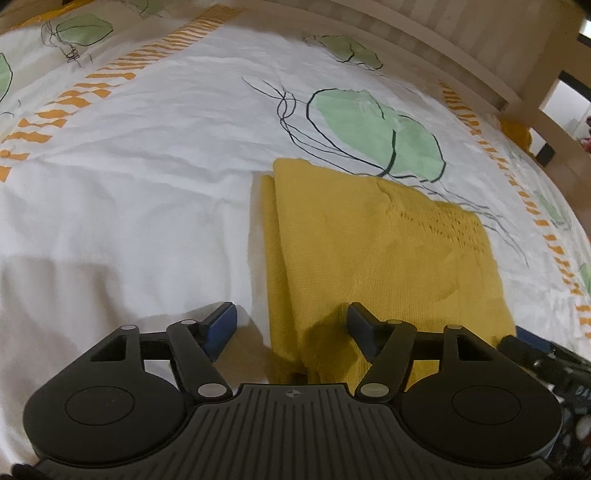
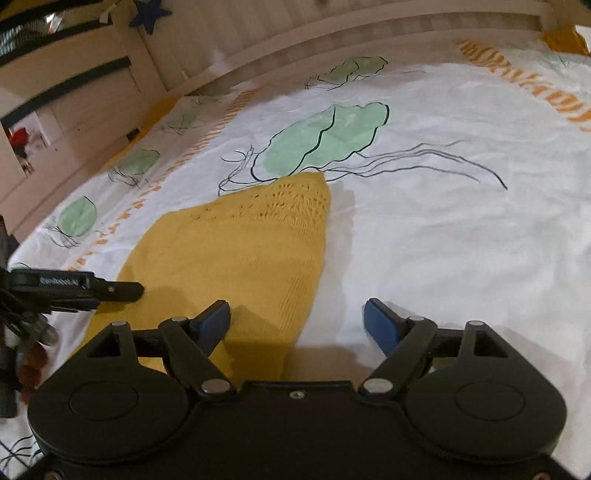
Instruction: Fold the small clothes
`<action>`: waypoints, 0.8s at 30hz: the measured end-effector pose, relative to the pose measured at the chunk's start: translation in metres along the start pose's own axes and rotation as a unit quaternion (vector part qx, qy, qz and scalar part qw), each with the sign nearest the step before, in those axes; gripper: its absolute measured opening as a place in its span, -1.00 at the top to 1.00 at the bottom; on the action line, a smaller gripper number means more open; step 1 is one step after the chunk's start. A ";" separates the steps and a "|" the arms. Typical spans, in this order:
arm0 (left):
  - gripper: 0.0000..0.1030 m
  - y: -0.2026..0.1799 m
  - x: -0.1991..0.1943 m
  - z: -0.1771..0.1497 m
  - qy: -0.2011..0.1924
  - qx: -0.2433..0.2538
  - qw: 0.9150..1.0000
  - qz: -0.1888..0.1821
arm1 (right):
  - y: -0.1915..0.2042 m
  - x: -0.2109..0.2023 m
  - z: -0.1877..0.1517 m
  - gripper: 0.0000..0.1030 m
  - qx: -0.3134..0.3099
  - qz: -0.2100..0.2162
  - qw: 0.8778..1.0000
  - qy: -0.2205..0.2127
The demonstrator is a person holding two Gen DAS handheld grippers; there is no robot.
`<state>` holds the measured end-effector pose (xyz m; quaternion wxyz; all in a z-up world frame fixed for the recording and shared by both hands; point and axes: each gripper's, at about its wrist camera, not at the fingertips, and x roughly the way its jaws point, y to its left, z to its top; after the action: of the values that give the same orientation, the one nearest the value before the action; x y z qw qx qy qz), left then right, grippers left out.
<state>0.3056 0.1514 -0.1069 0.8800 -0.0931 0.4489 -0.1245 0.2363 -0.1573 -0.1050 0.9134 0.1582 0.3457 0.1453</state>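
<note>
The left gripper (image 1: 291, 321) and right gripper (image 2: 297, 319) are held released at six o'clock. The yellow knit (image 1: 369, 251) is seen already folded on the bedsheet (image 1: 147, 184); perhaps one fold is left.

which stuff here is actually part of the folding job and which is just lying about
Part of the job:
- yellow knit garment, lying folded on the bed
- left gripper, open at the garment's near left edge
- right gripper, open at its near right edge

Just lying about:
- jellyfish-print bed cover
- wooden bed rail
- blue star decoration
</note>
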 end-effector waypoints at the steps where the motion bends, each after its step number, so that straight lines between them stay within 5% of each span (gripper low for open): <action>1: -0.31 -0.001 -0.001 -0.003 -0.001 0.003 1.000 -0.001 | -0.003 0.000 -0.001 -0.65 0.006 0.009 1.000 -0.001; 18: -0.52 -0.022 -0.033 -0.064 -0.028 0.008 0.999 -0.035 | -0.030 -0.012 -0.017 -0.71 0.086 0.081 0.992 -0.053; 24: -0.91 -0.014 -0.021 -0.053 -0.015 -0.031 0.997 -0.071 | -0.034 -0.013 -0.021 -0.72 0.094 0.090 0.990 -0.059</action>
<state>0.2489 0.1418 -0.1179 0.8721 -0.1537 0.4318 -0.1713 0.2181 -0.1891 -0.1251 0.8965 0.2818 0.2878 0.1845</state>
